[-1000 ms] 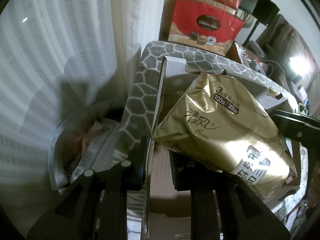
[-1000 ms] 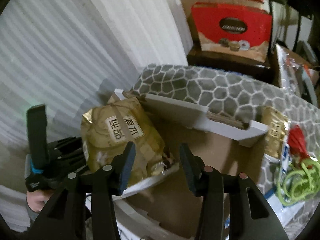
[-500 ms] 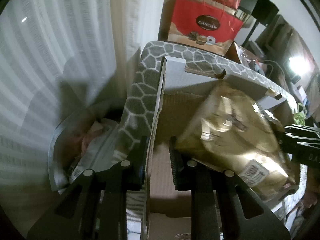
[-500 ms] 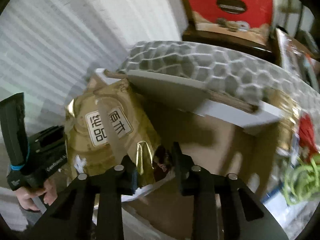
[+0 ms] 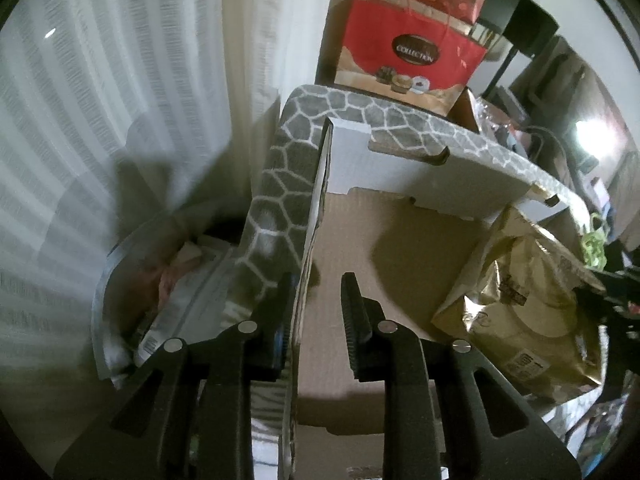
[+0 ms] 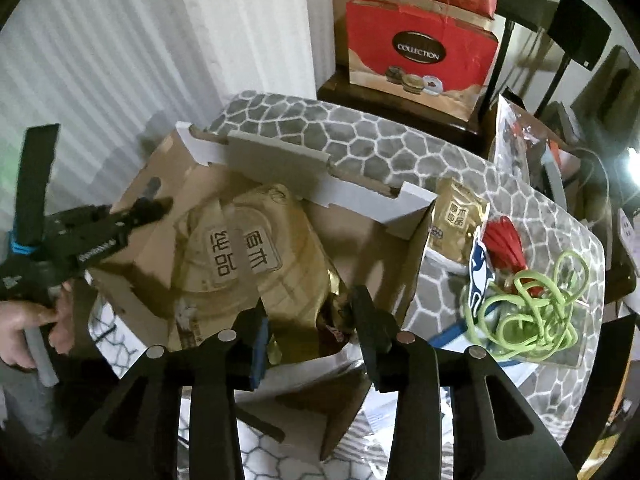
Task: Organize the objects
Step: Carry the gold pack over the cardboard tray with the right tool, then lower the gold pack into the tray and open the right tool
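Patterned table [image 6: 400, 152], gold pack [image 6: 256, 264] (half-hidden) in box [image 6: 384, 272]

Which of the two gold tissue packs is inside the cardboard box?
The larger gold tissue pack, lying inside the cardboard box just ahead of the right gripper. The smaller gold pack sits outside, on the grey patterned mat.

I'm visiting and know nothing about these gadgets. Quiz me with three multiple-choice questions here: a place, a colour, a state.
1. Where is the large gold pack?
A. On the floor
B. Inside the cardboard box
C. On a chair

2. What colour is the tangled cord?
A. Green
B. Blue
C. White

3. How is the right gripper?
A. Shut
B. Hidden
C. Open

Answers: B, box walls surround it; A, bright green loops; C, its fingers stand apart.
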Motion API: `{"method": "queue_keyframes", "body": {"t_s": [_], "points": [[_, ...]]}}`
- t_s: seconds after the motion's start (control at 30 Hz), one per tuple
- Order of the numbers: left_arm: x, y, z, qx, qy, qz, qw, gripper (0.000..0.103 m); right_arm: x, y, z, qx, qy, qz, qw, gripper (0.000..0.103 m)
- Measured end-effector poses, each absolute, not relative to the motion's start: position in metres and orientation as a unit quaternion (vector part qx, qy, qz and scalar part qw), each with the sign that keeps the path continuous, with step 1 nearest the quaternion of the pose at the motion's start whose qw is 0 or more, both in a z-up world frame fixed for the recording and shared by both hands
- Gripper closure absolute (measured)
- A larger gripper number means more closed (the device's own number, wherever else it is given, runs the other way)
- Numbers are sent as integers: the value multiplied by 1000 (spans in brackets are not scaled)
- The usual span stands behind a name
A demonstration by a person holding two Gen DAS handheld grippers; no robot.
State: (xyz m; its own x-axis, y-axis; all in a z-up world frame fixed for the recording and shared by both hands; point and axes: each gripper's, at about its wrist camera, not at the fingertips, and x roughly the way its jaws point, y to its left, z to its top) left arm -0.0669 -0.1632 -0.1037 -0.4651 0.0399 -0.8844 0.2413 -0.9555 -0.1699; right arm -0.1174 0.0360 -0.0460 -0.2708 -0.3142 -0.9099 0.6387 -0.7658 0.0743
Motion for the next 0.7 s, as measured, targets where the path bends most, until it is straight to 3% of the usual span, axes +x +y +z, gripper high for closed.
{"method": "queue_keyframes", "body": {"t_s": [0.1, 0.17, 0.23, 0.27, 0.47, 0.7], "points": [[-67, -162, -102, 512, 140, -846, 57, 82, -123, 35, -55, 528, 157, -780, 296, 74], [-66, -162, -101, 511, 146, -845, 57, 77, -123, 38, -57, 530, 140, -787, 284, 74], [-64, -165, -99, 504, 169, -845, 52, 56, -128, 43, -63, 538, 104, -795, 260, 75], [-64, -166, -97, 502, 175, -845, 51, 54, -128, 44, -66, 540, 94, -800, 245, 75], [-65, -166, -95, 503, 176, -845, 46, 52, -113, 37, -71, 544, 71, -799, 248, 61], [-64, -165, -94, 504, 186, -843, 36, 52, -102, 36, -61, 569, 46, -761, 308, 57]]}}
